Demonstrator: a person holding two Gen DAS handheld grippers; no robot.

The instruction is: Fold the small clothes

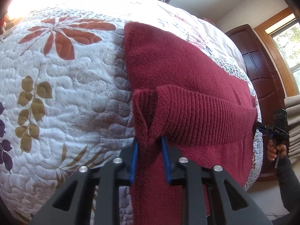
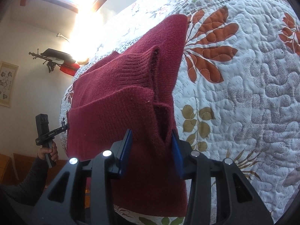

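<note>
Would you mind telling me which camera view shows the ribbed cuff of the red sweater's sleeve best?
The left wrist view: the ribbed cuff lies broadside across the red sweater, its ribs sharp, just beyond the left gripper. The right wrist view shows it farther off, slanted, and partly behind another folded layer.

The left gripper (image 1: pixel 150 146) pinches a bunched fold of the dark red knitted sweater (image 1: pixel 187 71) between its 2 blue pads (image 1: pixel 135 157). The sweater lies on a floral quilt (image 1: pixel 56 75). At the far right edge, a hand (image 1: pixel 273 150) holds the right gripper (image 1: pixel 259 126) against the sweater's other side.
</note>
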